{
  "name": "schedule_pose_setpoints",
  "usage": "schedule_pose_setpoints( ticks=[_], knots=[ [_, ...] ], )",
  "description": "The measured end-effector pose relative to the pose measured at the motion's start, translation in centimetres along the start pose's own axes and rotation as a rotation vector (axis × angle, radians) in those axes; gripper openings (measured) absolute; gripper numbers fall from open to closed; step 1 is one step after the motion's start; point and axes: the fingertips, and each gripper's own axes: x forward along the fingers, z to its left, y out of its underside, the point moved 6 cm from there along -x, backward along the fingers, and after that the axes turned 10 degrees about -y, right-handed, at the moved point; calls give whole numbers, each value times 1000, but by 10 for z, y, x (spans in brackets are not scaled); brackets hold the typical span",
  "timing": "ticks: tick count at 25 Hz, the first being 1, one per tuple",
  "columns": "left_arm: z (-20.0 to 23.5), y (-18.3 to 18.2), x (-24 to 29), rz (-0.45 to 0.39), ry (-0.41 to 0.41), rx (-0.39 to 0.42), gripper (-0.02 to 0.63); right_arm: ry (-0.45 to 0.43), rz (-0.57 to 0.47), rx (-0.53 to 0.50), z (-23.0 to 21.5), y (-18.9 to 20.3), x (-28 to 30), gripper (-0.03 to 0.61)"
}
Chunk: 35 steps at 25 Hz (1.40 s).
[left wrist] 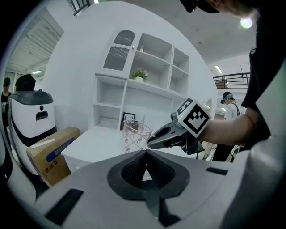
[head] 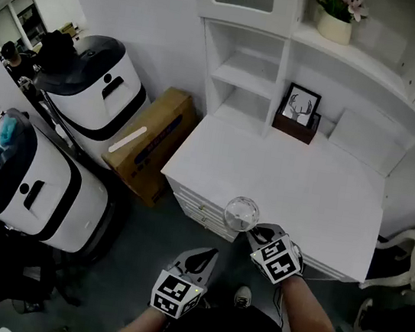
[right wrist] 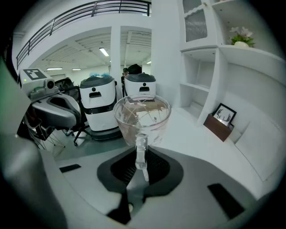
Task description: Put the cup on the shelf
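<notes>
One clear patterned cup (head: 241, 213), pinched by its handle in the right gripper (head: 253, 235), above the front edge of the white bench (head: 318, 201). One left gripper (head: 204, 257), jaws pressed together, below the bench's front. Two white domed machines (head: 94, 94) and one cardboard box (head: 149, 141), left of the bench. One framed antler picture (head: 301, 106) in a brown holder (head: 294, 128), at the bench's back. One pot (head: 334, 26) holding flowers, on the shelf (head: 362, 64) above the bench. The handle between the jaws shows in the right gripper view only.
</notes>
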Motion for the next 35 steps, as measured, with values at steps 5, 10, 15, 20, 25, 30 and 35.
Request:
schedule_pose_setpoints(
  ticks=[5, 10, 15, 20, 25, 30, 35],
  knots=[
    [4, 1, -2, 2, 0, -4, 5, 7, -3, -2, 0, -2, 3, 29],
    [10, 2, -4, 6, 1, -5, 5, 20, -24, 21, -1, -8, 8, 29],
    [19, 3, -4, 10, 3, -6, 5, 38, -44, 18, -3, -14, 13, 29],
    [32, 3, -6, 16, 5, -2, 5, 41, -53, 34, -3, -21, 23, 29],
    [45, 4, -9, 20, 15, -2, 5, 52, -46, 57, -2, -26, 32, 29],
    [60, 6, -13, 24, 33, 9, 5, 67, -57, 75, 2, -32, 44, 29],
    [80, 7, -19, 28, 50, 18, 5, 84, -61, 98, 9, -41, 57, 29]
  ],
)
